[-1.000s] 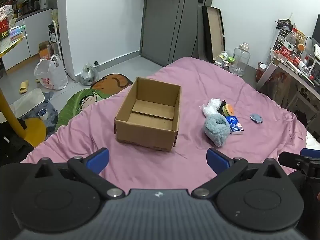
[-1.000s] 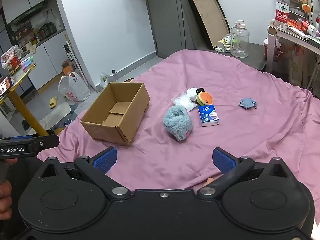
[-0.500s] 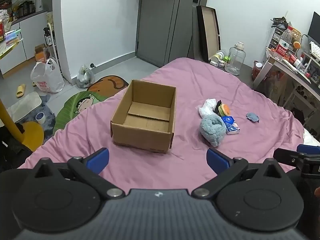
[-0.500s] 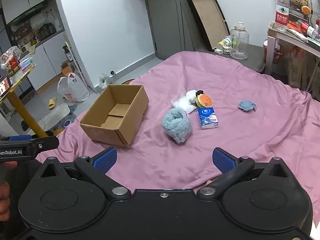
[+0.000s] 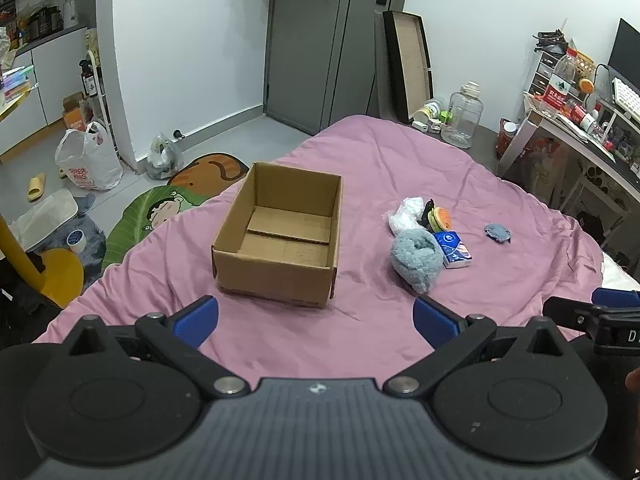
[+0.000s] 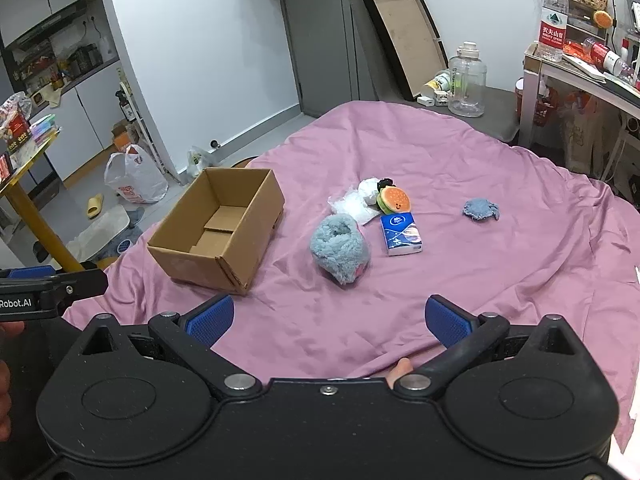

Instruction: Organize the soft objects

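The left gripper's (image 6: pixel 52 286) side shows the print "Robot.AI", cut off at the frame edge. A red label with Chinese characters wraps the water bottle (image 6: pixel 553 20) on the desk. The blue tissue pack (image 6: pixel 401 234) carries a white logo too small to read. On the pink bedsheet (image 6: pixel 460 152) an open, empty cardboard box (image 6: pixel 218 230) sits left of a fluffy blue-grey plush (image 6: pixel 340 250), a burger-shaped toy (image 6: pixel 394 200), what looks like a crumpled white bag (image 6: pixel 354 206), and, well apart, a small blue cloth piece (image 6: pixel 481 209). Both the left gripper (image 5: pixel 316 318) and right gripper (image 6: pixel 328 318) hover with jaws spread wide, holding nothing.
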